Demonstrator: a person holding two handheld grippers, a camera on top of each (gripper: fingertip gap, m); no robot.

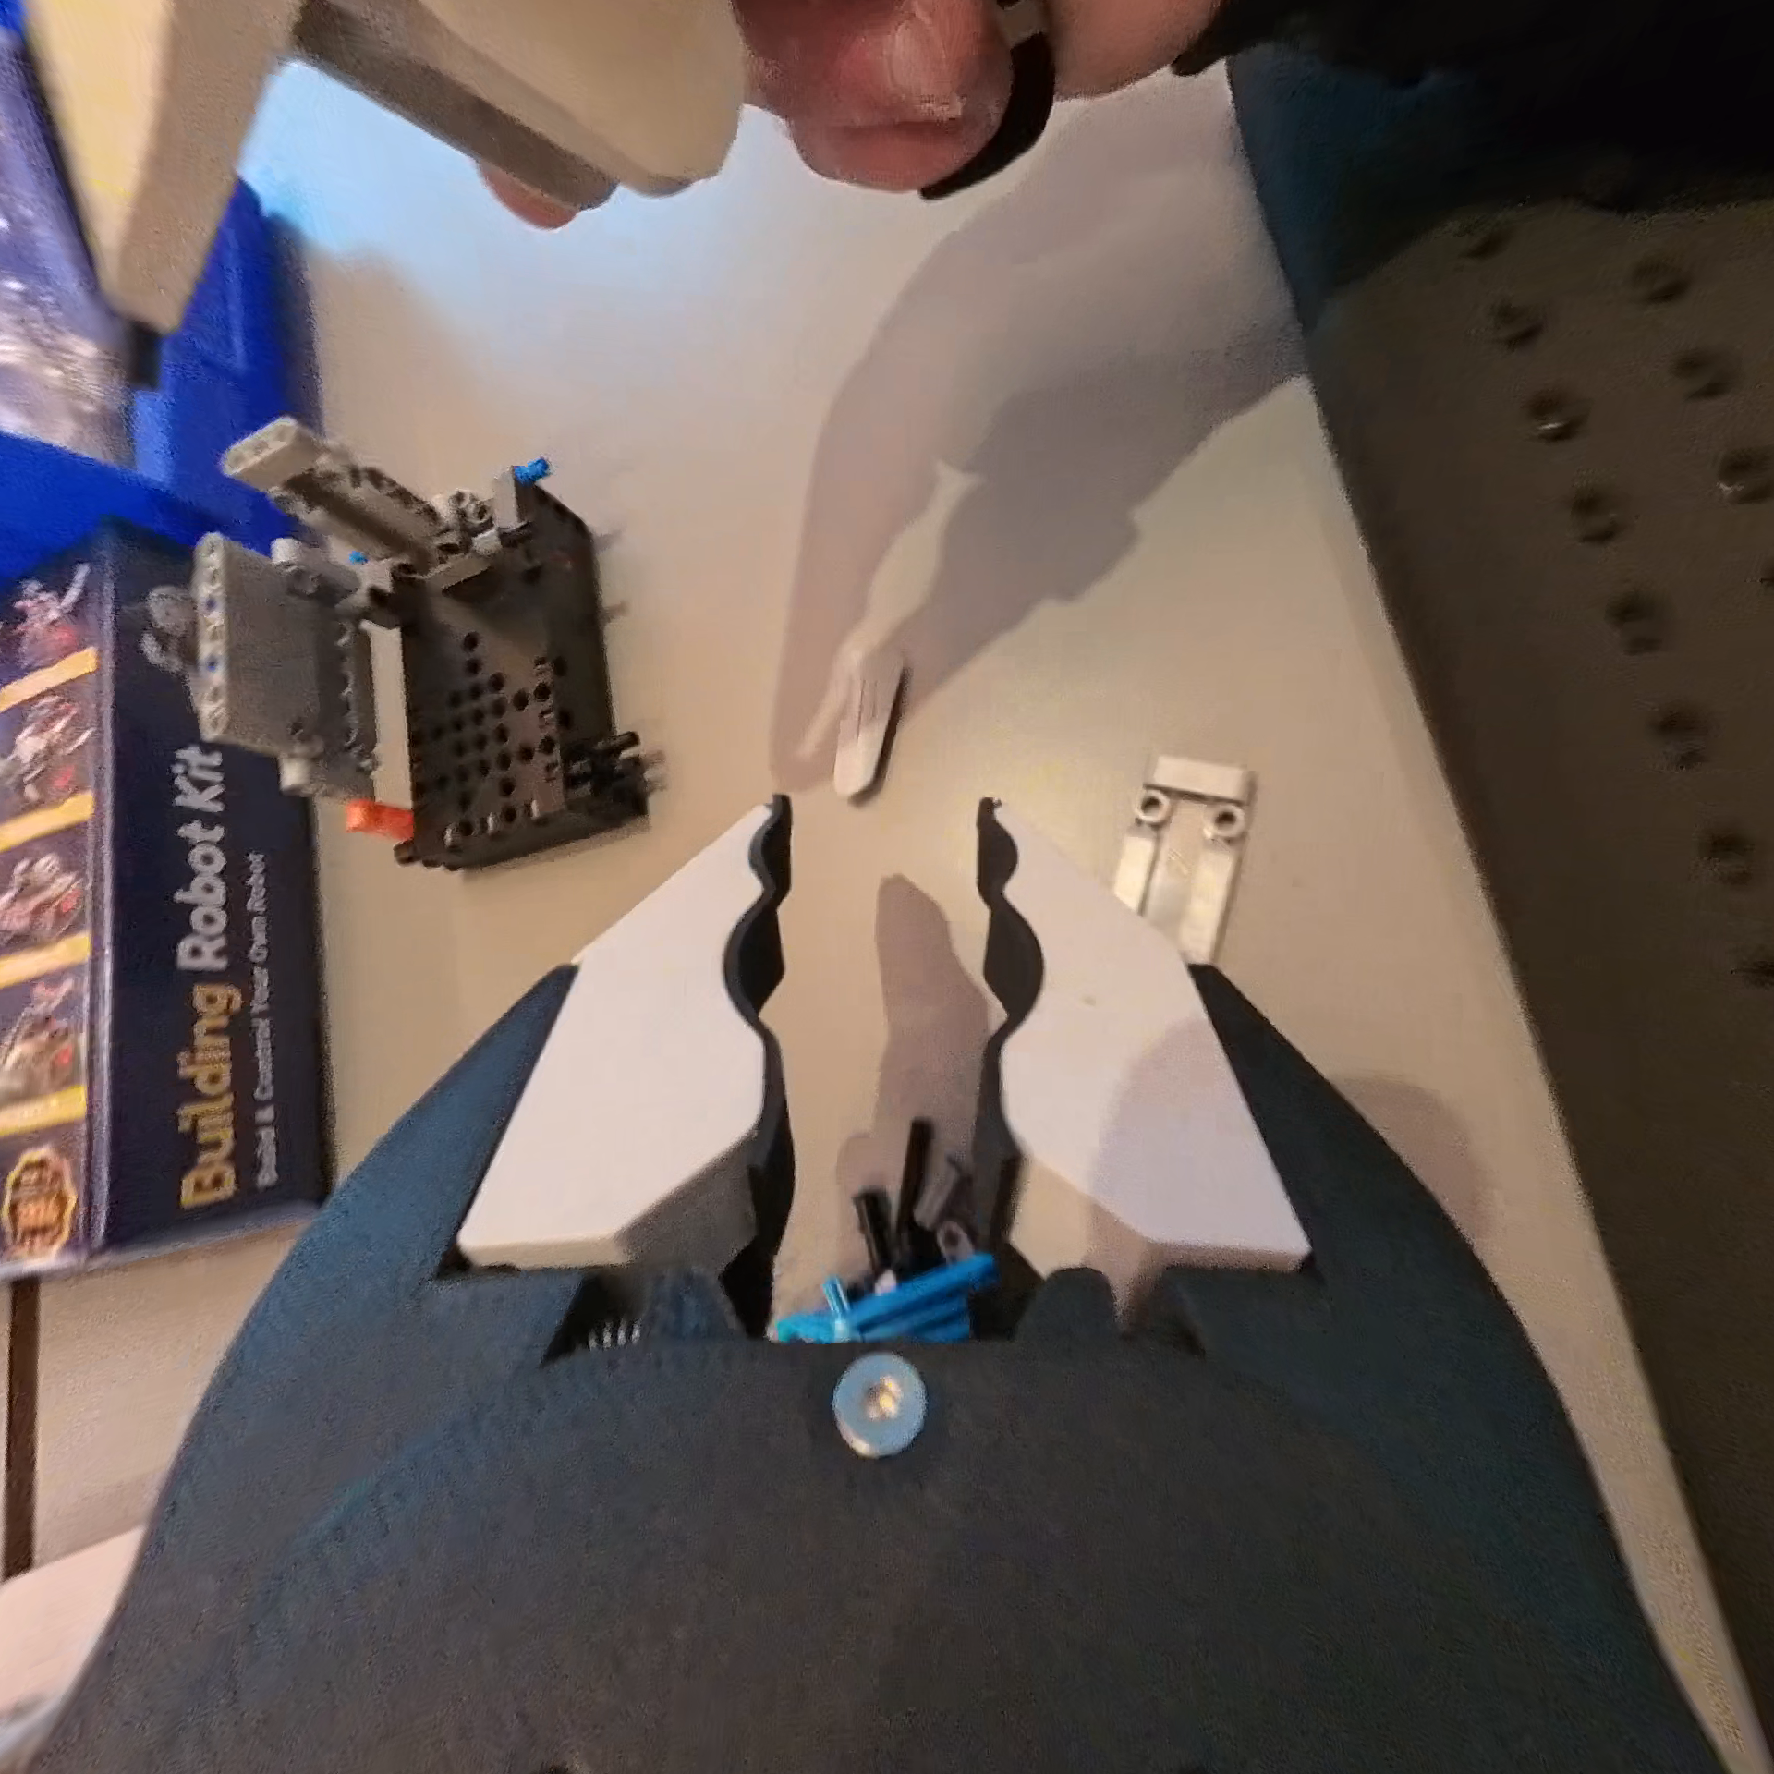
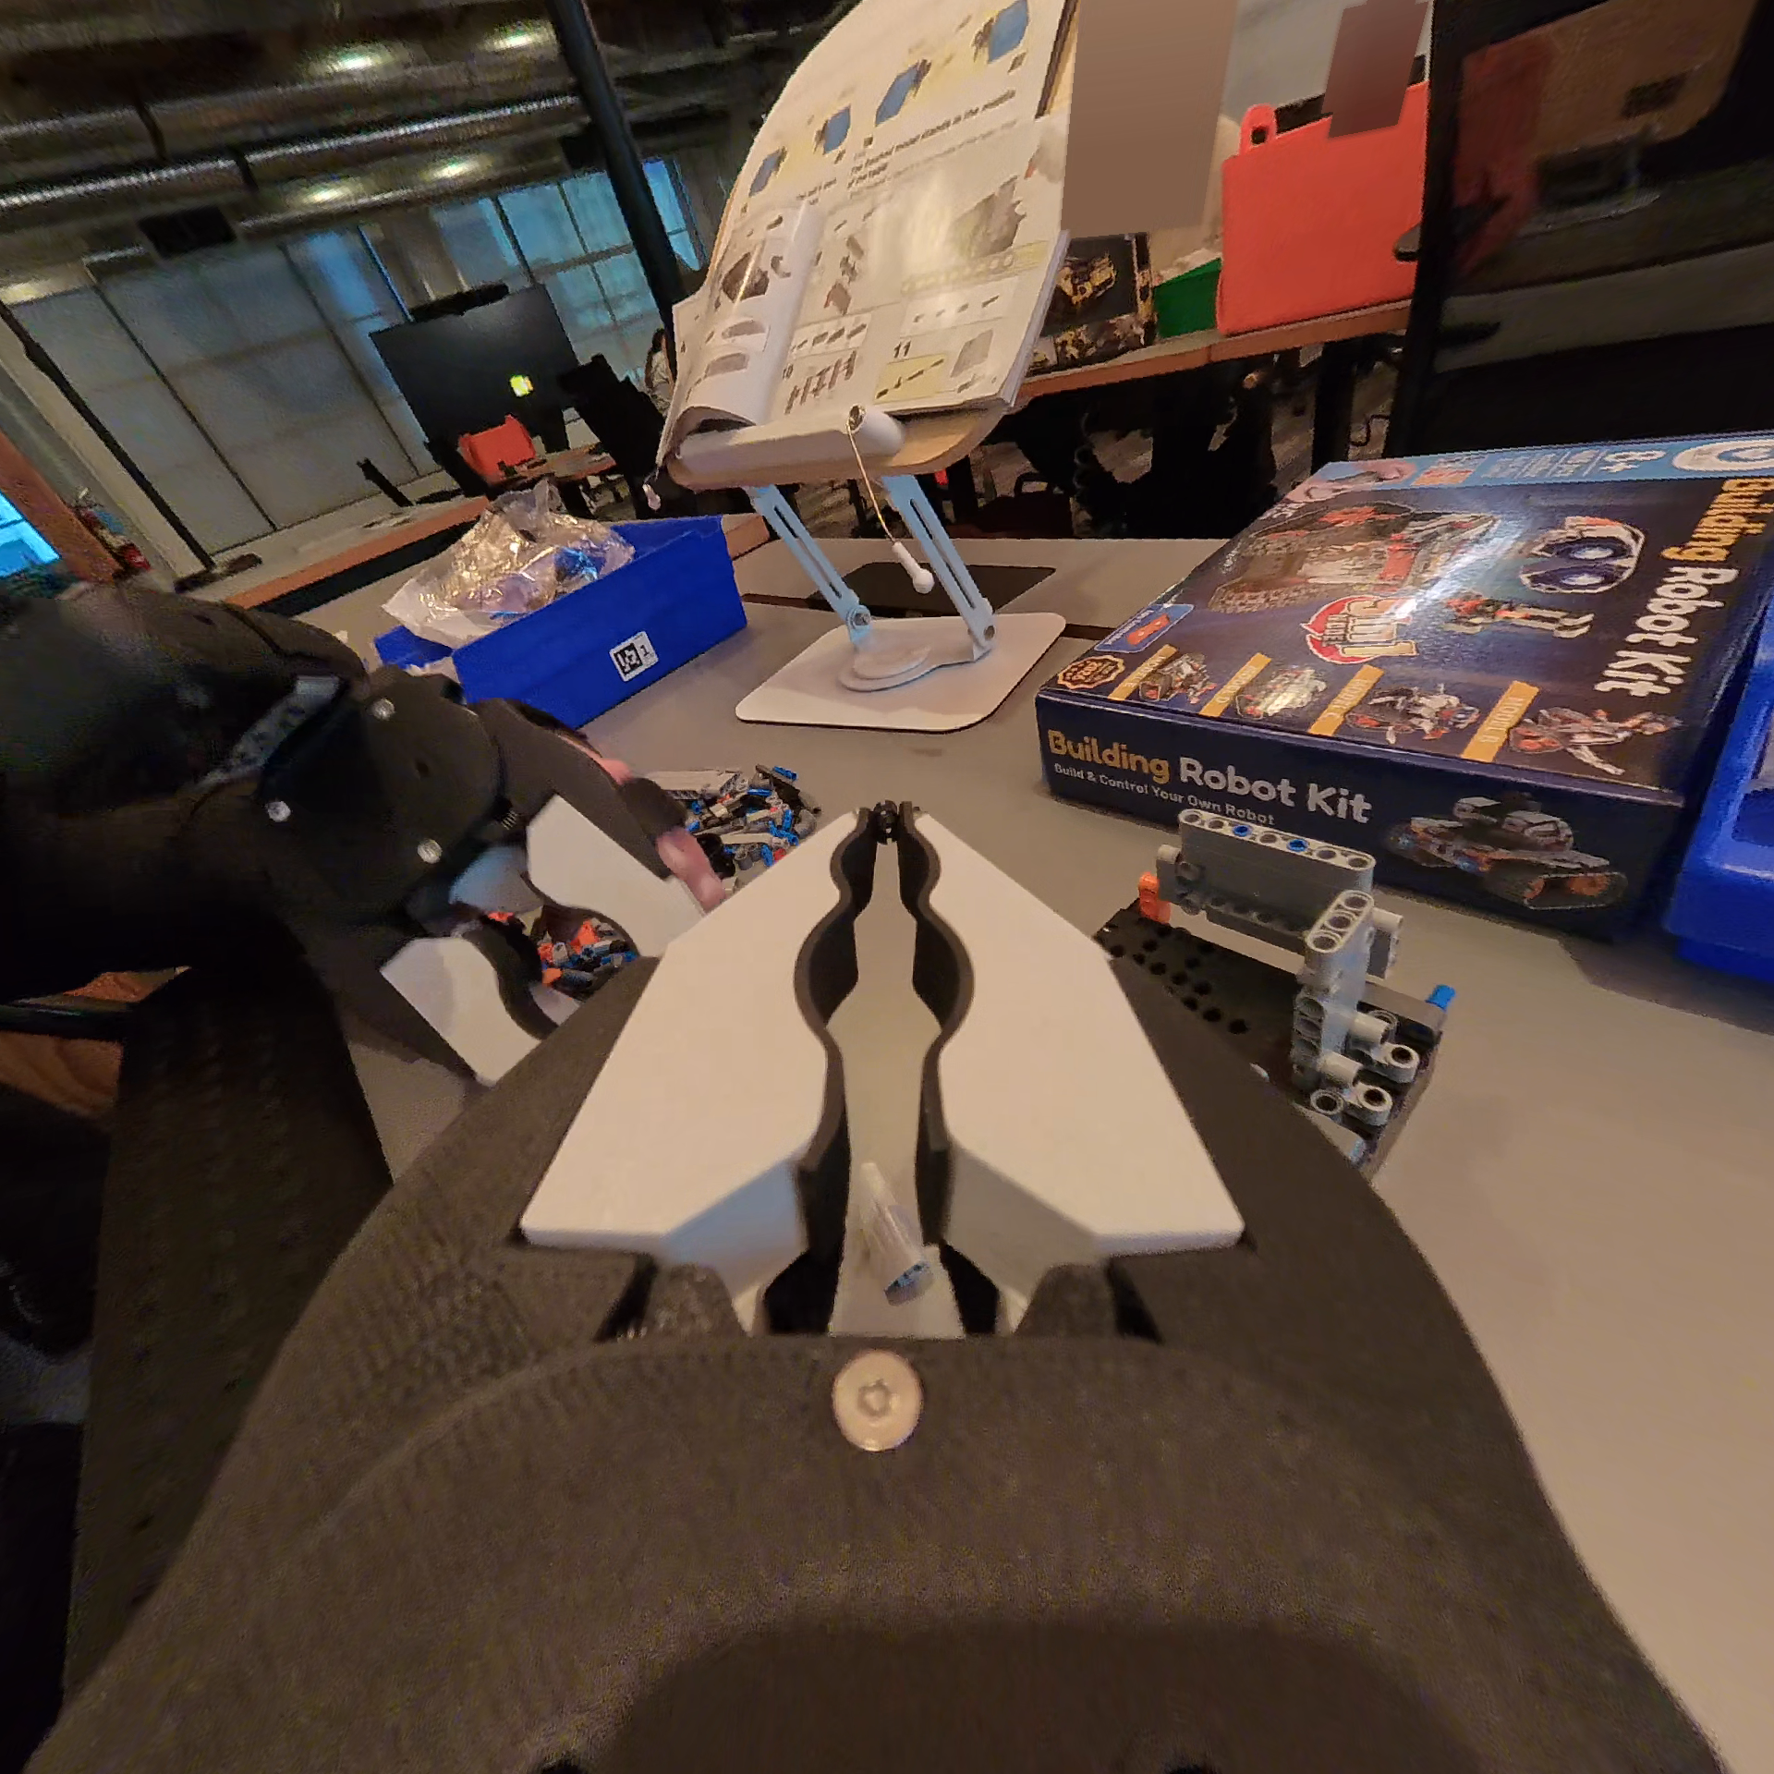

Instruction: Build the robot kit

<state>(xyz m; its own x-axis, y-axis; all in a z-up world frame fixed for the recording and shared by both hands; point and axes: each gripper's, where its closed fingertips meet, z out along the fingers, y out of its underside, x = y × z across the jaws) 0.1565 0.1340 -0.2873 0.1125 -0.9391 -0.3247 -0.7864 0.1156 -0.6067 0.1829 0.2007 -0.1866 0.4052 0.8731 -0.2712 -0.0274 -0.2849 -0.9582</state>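
Observation:
My left gripper (image 1: 883, 806) is open and empty, pointing down at the table. A small heap of black and blue pins (image 1: 912, 1258) lies between its fingers near their base. A white slim piece (image 1: 864, 730) lies just beyond its tips, and a grey forked piece (image 1: 1186, 854) lies to their right. My right gripper (image 2: 888, 821) is shut on a small black piece at its tips, held above the table. A partly built model, a black plate with grey beams (image 2: 1286, 970), stands right of it and shows in the left wrist view (image 1: 451, 662).
A dark blue kit box (image 2: 1392, 672) lies at the right, with a blue bin (image 2: 595, 624) holding plastic bags behind. A stand with an open instruction booklet (image 2: 864, 288) is at the back. Loose parts (image 2: 739, 816) lie by the left gripper (image 2: 576, 970). A small grey piece (image 2: 888, 1238) lies on the table. My hands' fingertips stand some 12 centimeters from each other.

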